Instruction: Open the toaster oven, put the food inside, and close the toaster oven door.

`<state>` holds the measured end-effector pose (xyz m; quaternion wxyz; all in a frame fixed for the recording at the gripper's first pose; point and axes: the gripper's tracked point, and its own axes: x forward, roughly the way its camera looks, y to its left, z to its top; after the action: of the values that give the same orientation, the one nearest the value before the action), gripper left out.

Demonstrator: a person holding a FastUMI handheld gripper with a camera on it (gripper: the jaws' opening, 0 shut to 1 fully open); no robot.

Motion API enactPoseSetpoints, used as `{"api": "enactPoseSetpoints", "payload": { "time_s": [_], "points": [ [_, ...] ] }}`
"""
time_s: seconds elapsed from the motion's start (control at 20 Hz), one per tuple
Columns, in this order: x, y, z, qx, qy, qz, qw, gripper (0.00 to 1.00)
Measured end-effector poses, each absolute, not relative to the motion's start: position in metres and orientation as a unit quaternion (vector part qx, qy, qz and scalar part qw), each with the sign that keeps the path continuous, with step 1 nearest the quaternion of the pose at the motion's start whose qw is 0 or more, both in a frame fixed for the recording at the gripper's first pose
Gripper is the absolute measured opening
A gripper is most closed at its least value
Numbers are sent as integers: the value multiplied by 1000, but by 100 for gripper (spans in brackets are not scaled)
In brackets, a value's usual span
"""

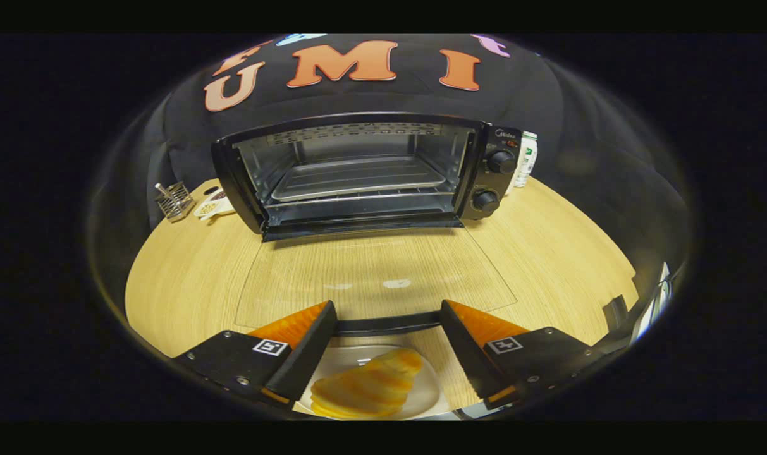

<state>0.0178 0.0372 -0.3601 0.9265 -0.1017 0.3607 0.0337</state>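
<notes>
1. Gripper (pixel 388 316) spread wide, holding nothing, hovering over the wooden table (pixel 187 284).
2. Croissant (pixel 367 390) on a white plate (pixel 430 395), lying below and between the fingers, untouched.
3. Toaster oven (pixel 364 174) well beyond the fingers, its glass door (pixel 370 272) folded flat onto the table, handle nearest the fingertips.
4. Baking tray (pixel 358 178) on the rack inside.
5. Wire holder (pixel 173 201) left of the oven; bottle (pixel 525 159) behind its right side.

Camera rides on the gripper (pixel 388 309), jaws spread wide at the bottom, looking forward and down across the tabletop (pixel 187 284). It faces straight into the open toaster oven (pixel 364 174), fairly near, with the plate (pixel 430 395) right underneath.
</notes>
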Motion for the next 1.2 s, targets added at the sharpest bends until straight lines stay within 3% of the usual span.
{"api": "enactPoseSetpoints", "payload": {
  "time_s": [0.5,1.2],
  "points": [
    [-32,41,-328,-117,367,26,923,98],
    [-108,51,-364,-64,423,-19,904,98]
  ]
}}
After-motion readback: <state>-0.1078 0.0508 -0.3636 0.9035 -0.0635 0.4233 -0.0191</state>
